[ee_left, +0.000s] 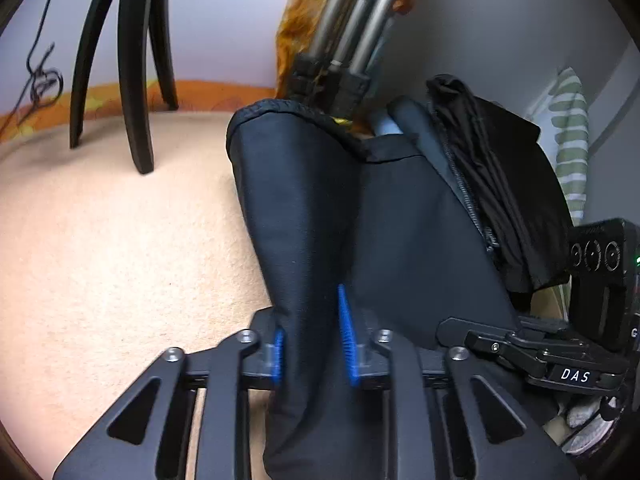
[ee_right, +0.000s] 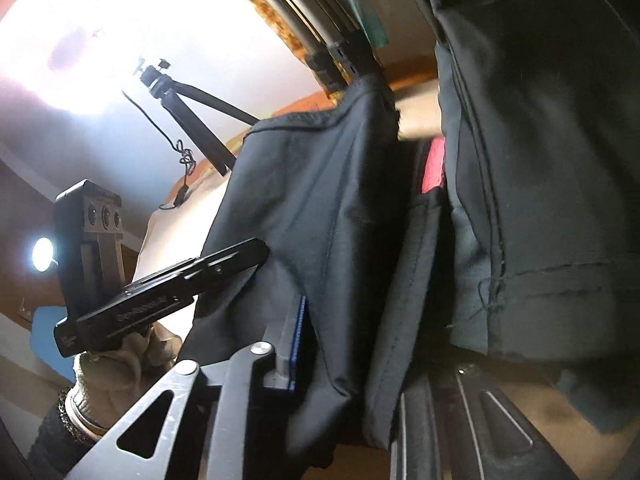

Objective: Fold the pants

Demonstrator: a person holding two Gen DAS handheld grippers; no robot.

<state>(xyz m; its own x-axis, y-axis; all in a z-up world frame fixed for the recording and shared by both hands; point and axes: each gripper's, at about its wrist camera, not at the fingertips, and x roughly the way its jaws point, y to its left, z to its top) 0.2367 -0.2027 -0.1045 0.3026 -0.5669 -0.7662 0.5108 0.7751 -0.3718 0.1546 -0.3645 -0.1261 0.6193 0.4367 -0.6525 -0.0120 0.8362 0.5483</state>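
Spreading across the lower left of the left wrist view: a beige surface (ee_left: 100, 240), with black tripod legs (ee_left: 132, 80) standing at its far edge.

Stretching away from both cameras along that surface: dark pants (ee_left: 304, 200), with the far end reaching the feet of a metal stand (ee_left: 352, 40) and the near end gathered up into the two tools.

Lying just beside the pants on the right: a crumpled black garment (ee_left: 500, 200), touching or overlapping them; hard to tell which.

Pinching a ridge of pants cloth narrowly in the left tool (ee_left: 312, 340), with the blue pads (ee_left: 346, 332) pressing in from both sides.

Clamping a neighbouring bunch of the same cloth narrowly in the right tool (ee_right: 352, 352), with one blue pad showing and the other finger hiding under fabric.

Steadying the left tool from below: a gloved hand (ee_right: 120, 360).

Judging the step in hand: probably lifting the near end to carry it over toward the far end.

Doing it well, likely:
- keeping both grips firm and at matching height, so the edge is travelling straight
- holding the tools apart enough for the cloth between them to stay taut
- steering clear of the black garment and the stand
- lowering edge onto edge before letting go
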